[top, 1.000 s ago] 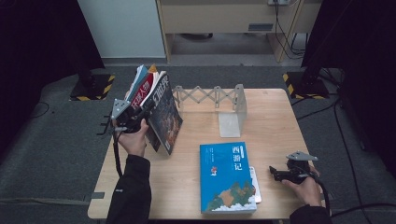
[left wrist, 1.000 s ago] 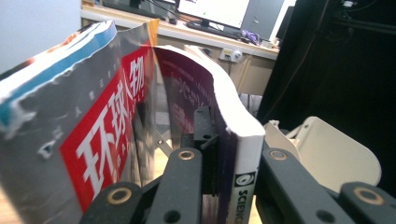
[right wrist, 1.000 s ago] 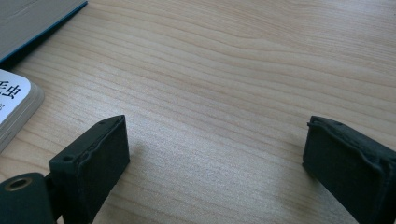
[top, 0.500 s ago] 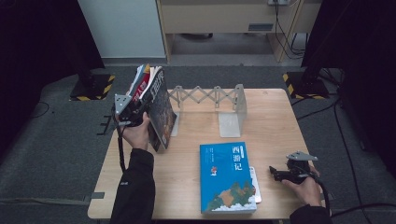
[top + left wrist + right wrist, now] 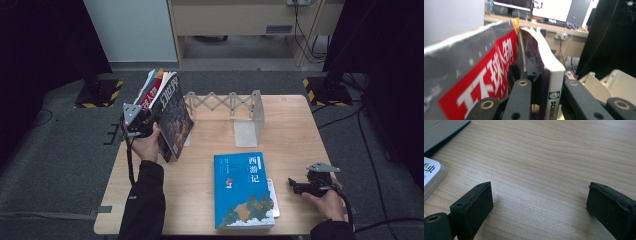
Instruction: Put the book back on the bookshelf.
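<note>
My left gripper (image 5: 150, 124) is raised at the table's left edge, shut on a thick dark book (image 5: 175, 120) that stands tilted. In the left gripper view its white spine (image 5: 554, 92) sits between the two black jaws of that gripper (image 5: 551, 82). A red magazine (image 5: 486, 82) and other books (image 5: 152, 90) lean against it outside the left jaw. A blue book (image 5: 242, 190) lies flat near the front edge on a white book (image 5: 272, 197). To its right my right gripper (image 5: 295, 186) rests on the table, open, with bare wood between its jaws (image 5: 539, 202).
An expandable metal book rack (image 5: 220, 102) stands at the back middle of the wooden table (image 5: 300, 125), with an upright end plate (image 5: 256, 107). Dark floor and black stands surround the table. Bare wood lies between the rack and the blue book.
The left hand has carried the bundle of books slightly to the right, toward the rack, tipping it a little. The right gripper has stayed put.
</note>
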